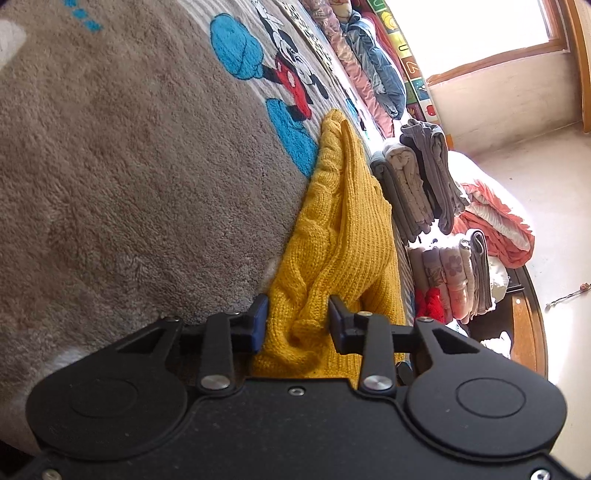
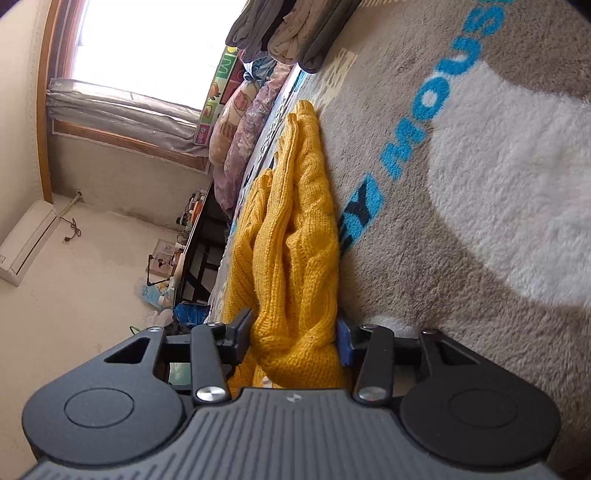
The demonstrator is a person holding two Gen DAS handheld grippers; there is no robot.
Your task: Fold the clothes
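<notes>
Both grippers, left (image 1: 297,319) and right (image 2: 293,330), are clamped on the bunched yellow cable-knit sweater (image 1: 332,236) lying on the Mickey Mouse blanket (image 1: 129,166); its near edge is hidden behind them.

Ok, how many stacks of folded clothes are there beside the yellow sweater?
2 in the left wrist view. The grey stack sits just past the sweater; the floral stack is nearer the camera, by the bed edge. More may be hidden outside the frame.

Daylight via blown-out window (image 1: 480,26), sharp center, heavy fisheye warp at edges
</notes>
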